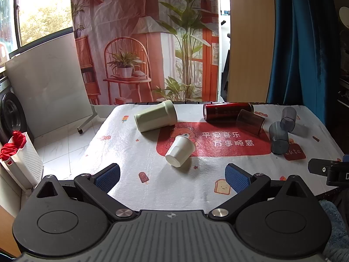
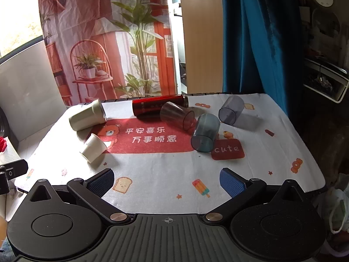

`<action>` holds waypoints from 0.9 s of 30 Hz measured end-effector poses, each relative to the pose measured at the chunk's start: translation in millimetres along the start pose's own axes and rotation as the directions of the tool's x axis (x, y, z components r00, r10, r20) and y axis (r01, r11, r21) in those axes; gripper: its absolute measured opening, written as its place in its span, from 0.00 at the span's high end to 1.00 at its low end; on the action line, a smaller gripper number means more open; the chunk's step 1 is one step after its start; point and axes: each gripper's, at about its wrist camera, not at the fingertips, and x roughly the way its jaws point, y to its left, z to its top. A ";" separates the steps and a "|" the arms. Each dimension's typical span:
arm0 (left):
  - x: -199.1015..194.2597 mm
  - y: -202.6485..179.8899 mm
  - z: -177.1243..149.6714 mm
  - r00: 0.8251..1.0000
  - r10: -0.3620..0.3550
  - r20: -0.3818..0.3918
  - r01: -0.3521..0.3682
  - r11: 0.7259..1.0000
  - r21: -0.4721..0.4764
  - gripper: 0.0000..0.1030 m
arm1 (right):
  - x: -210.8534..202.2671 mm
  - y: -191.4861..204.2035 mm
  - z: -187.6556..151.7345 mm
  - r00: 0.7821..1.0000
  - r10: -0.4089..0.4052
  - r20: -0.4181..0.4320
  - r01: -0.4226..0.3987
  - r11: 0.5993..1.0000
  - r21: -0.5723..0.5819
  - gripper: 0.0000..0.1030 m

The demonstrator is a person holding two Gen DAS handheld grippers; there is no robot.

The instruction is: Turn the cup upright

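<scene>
six tipped cups (image 2: 205,133) – red one (image 2: 159,107) touching brown tumbler (image 2: 177,118).

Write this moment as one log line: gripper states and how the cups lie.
left gripper: open, holds nothing | right gripper: open, holds nothing | white cup: on side | green cup: on side | phase: before grasp

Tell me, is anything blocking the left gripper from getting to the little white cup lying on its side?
No, nothing visible is. The left gripper is open, and only bare tablecloth lies between it and the little white cup. The green cup lies farther back.
</scene>
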 end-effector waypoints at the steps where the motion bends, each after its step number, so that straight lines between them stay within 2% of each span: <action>1: -0.2 -0.3 -0.2 1.000 0.000 0.000 0.000 1.000 0.001 0.00 | 0.5 0.1 -0.3 1.000 0.000 0.001 0.000 1.000 -0.001 0.00; 27: -1.7 -0.3 0.1 1.000 -0.001 -0.003 0.001 1.000 0.000 0.00 | 0.5 -1.8 -2.3 1.000 0.001 -0.002 -0.001 1.000 0.005 0.00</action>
